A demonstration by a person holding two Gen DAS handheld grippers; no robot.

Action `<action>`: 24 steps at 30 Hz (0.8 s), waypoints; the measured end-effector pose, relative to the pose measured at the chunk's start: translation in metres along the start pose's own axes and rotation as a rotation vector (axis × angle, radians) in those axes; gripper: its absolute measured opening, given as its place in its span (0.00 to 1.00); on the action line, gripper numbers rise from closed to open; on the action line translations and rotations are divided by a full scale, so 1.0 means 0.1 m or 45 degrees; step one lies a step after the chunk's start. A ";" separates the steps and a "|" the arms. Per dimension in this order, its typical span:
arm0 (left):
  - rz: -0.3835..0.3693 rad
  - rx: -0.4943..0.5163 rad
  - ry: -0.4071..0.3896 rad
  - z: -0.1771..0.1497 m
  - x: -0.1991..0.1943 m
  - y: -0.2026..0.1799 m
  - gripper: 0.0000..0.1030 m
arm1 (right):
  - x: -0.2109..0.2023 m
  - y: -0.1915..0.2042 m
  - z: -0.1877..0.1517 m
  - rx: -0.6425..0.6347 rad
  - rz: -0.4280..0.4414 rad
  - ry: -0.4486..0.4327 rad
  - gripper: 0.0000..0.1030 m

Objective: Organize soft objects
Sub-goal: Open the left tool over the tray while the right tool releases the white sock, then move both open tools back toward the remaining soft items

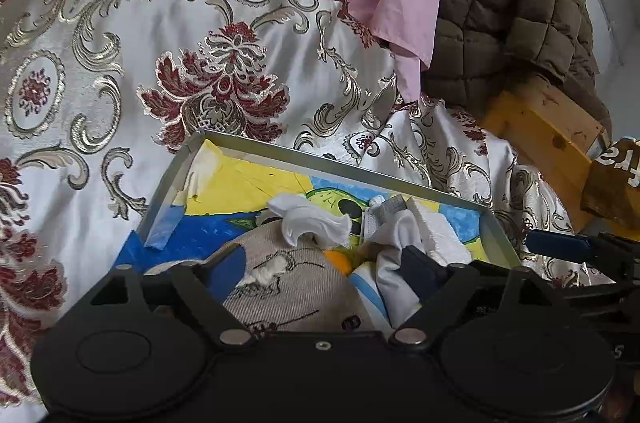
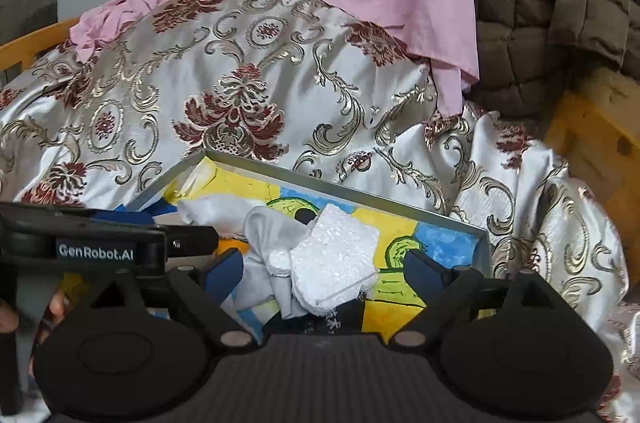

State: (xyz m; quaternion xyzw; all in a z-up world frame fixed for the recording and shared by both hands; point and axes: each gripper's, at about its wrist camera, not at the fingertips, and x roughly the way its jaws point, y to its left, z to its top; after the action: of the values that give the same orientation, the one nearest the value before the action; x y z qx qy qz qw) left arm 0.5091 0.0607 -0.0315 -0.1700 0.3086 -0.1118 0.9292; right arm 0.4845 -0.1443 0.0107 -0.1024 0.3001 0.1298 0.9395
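We found the soft things heaped in a shallow grey tray (image 1: 328,165) with a painted picture on its floor, set on a patterned bedcover (image 1: 120,35). Both tools stood wide and empty: the left gripper (image 1: 320,275) spread over a beige cap (image 1: 288,283), its pads clear of the cloth, and the right gripper (image 2: 324,273) spread either side of a white foam block (image 2: 336,263), touching nothing that we could see. We judged the cap light and floppy in the crown, stiffer at the brim, so the brim edge seemed the surest hold; which way the brim faced we could not tell, the tool hiding its near side. The crumpled white cloth (image 1: 310,221) beyond it looked limp and would sag from any pinch, best taken at a bunched fold. The foam looked very light, rigid but crumbly, so a gentle squeeze across its flat faces seemed right. It lay tilted on grey socks (image 2: 264,243), its long axis running from near centre toward the tray's far right corner.
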 end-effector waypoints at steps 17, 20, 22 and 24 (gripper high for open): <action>0.018 0.037 -0.106 0.07 -0.82 -0.23 0.94 | -0.96 0.05 -0.08 -0.036 -0.026 -0.114 0.96; 0.016 0.051 -0.117 0.04 -1.03 -0.29 0.96 | -1.16 0.05 -0.09 -0.025 -0.021 -0.142 0.97; 0.020 0.053 -0.124 0.00 -1.18 -0.31 0.97 | -1.28 0.06 -0.12 -0.019 -0.013 -0.158 0.97; 0.026 0.055 -0.126 -0.05 -1.34 -0.33 0.98 | -1.41 0.07 -0.16 -0.014 -0.006 -0.175 0.98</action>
State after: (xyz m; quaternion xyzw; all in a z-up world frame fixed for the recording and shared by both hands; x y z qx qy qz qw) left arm 0.3979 0.0707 0.0494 -0.1523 0.2615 -0.1006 0.9478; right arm 0.3631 -0.1677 0.0805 -0.0991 0.2341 0.1359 0.9575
